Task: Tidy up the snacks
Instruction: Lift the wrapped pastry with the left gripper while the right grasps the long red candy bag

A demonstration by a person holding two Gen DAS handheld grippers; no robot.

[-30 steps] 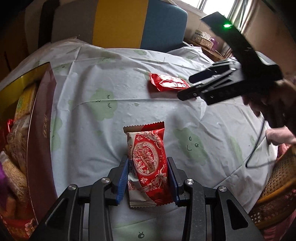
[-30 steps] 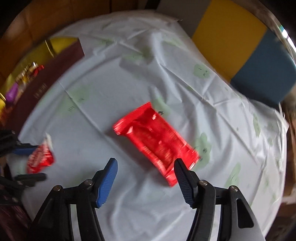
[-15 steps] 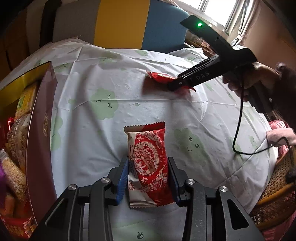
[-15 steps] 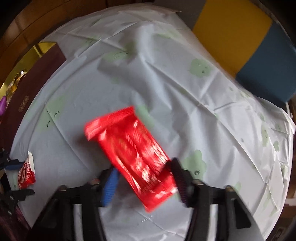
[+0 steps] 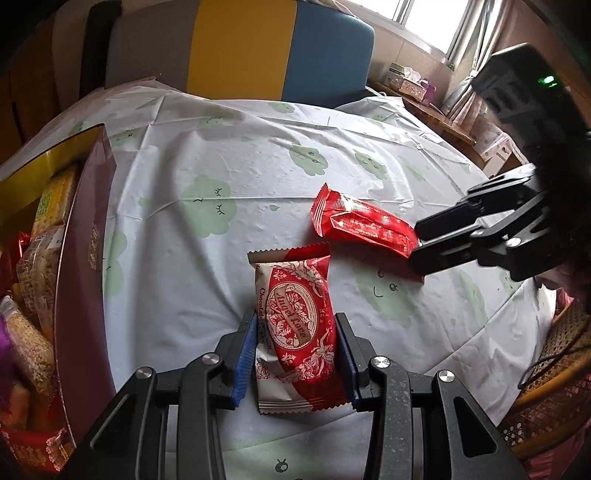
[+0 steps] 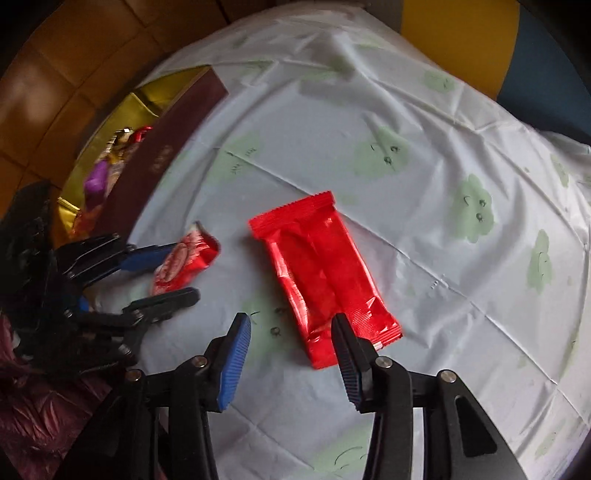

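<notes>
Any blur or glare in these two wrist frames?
Left wrist: sharp, print on the red-and-white snack packet legible; window blown out; fisheye bends the edges. Right wrist: softer, motion-smeared around the left hand-held gripper; specular glare on the red wrapper.

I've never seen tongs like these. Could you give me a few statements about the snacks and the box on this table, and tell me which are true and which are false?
1. The left tongs are shut on the red-and-white chocolate packet. True.
2. The right tongs are clamped on the plain red packet. False: their jaws stand open, and only the packet's near end lies between them.
3. The maroon box at the table's left edge already has snacks in it. True.
4. The two packets are stacked on each other. False: they lie apart on the tablecloth.
5. The tablecloth is plain white. False: it has green cloud faces printed on it.
</notes>
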